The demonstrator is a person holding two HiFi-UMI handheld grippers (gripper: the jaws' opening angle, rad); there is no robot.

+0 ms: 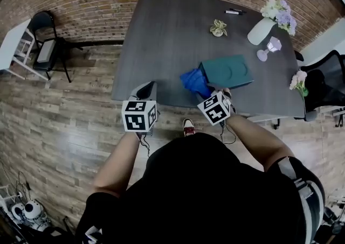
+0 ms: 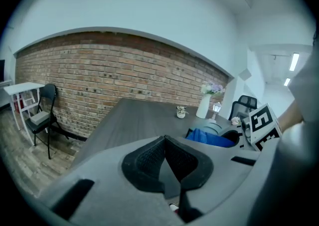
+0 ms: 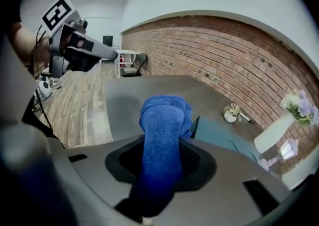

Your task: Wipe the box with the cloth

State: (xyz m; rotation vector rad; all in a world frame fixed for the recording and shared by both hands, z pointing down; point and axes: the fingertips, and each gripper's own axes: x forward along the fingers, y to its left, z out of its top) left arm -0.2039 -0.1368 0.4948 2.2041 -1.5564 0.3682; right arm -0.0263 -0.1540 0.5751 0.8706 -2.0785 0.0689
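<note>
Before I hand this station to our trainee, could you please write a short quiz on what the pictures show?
1. True or false: the left claw is shut with nothing in it.
2. What is the right claw shut on? A) the blue cloth B) the pen C) nothing
3. Fill in: in the head view, the cloth shows at the ___ end of the teal box.

Key: 1 true; 2 A; 3 left.
</note>
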